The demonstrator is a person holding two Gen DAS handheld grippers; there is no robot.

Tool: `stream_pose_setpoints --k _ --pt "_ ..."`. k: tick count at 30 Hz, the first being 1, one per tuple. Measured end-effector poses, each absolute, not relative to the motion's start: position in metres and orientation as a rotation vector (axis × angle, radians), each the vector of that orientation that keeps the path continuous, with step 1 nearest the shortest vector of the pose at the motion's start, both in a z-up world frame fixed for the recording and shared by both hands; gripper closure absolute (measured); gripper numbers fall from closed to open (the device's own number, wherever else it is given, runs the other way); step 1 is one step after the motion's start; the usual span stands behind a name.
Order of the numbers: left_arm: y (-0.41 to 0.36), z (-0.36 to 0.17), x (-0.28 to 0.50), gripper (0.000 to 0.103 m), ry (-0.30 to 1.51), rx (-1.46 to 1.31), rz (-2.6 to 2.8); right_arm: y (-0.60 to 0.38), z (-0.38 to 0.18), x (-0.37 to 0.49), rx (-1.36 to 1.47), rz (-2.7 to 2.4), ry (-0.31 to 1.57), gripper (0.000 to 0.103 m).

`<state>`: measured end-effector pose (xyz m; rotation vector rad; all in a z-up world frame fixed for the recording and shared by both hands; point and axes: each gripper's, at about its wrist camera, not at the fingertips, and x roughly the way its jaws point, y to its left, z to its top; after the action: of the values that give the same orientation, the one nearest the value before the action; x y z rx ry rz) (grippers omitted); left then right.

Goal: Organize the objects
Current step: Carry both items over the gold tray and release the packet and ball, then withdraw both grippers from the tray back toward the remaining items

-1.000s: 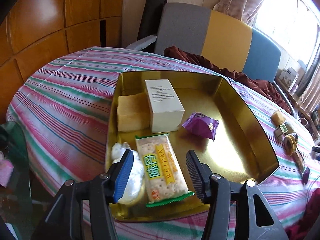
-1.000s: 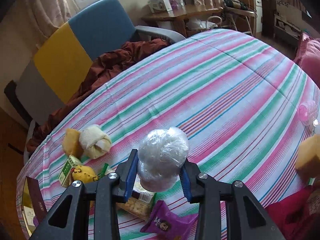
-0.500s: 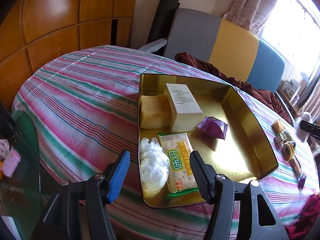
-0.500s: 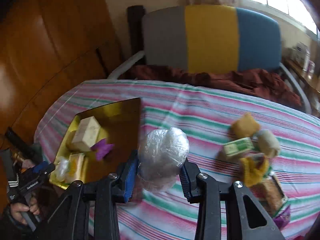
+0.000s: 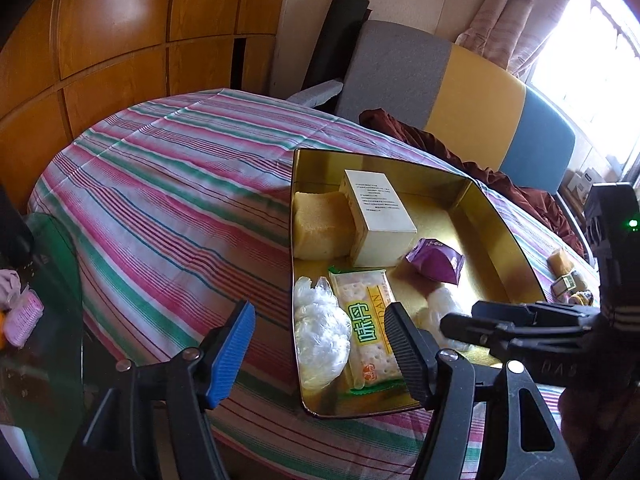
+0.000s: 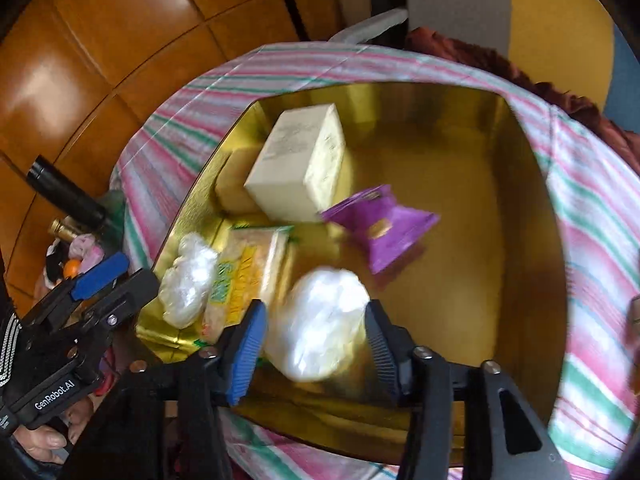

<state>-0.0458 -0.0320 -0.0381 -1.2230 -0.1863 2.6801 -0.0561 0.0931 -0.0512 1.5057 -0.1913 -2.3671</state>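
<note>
**Release of wrapped bundle into gold tin**

With the right gripper (image 6: 314, 344) tipped down over the gold tin (image 6: 516, 184), its fingers have just been opening and now stand apart on either side of the clear-wrapped white bundle (image 6: 320, 324); the pads look clear of the wrap, though blur keeps me from ruling out a light touch. Bundle sits on or just above the tin floor at about 6 o'clock of the tin in the right wrist view, just beside the cracker packet (image 6: 248, 276) and below the purple packet (image 6: 384, 228).

Left gripper (image 5: 320, 344): fingers apart, nothing between them, hanging over the near-left corner of the tin above the striped surface (image 5: 168, 200).

Doing the step well, in my judgement: let the fingers part fully before lifting, then withdraw straight up so the pads do not drag the film wrap or tip the bundle onto the crackers.

Edges and room:
- Tin's near wall lies directly under the right fingers; lift before pulling back.
- Floor is crowded from 7 to 12 o'clock: second wrapped bundle (image 6: 188, 280), sponge cake (image 5: 320, 228), white box (image 6: 300, 168).
- From 1 to 5 o'clock the tin floor is bare, the best room for later items.
- Both grippers are near each other at the near edge; part them before either sweeps.
</note>
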Motion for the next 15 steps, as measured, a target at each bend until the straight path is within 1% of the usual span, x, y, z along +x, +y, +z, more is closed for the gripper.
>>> stream_pose_setpoints --k 1,2,8,11,15 --pt "-0.032 -0.038 -0.045 0.035 -0.189 -1.226 2.684 0.092 -0.054 -0.055 1.507 -2.354 -0.199 0.037" --pt "-0.032 -0.038 -0.045 0.035 -0.189 -1.224 2.688 0.092 -0.055 -0.053 1.507 -2.349 -0.205 0.035" --pt "-0.029 -0.038 -0.043 0.034 -0.167 -1.213 2.694 0.115 -0.039 -0.038 1.449 -2.414 -0.273 0.034" --pt "-0.025 -0.038 -0.042 0.034 -0.149 -1.209 2.69 0.129 -0.026 -0.028 1.409 -2.473 -0.299 0.029" --pt "-0.019 -0.033 -0.037 0.033 -0.111 -1.179 2.699 0.15 -0.013 -0.015 1.38 -2.562 -0.323 0.028"
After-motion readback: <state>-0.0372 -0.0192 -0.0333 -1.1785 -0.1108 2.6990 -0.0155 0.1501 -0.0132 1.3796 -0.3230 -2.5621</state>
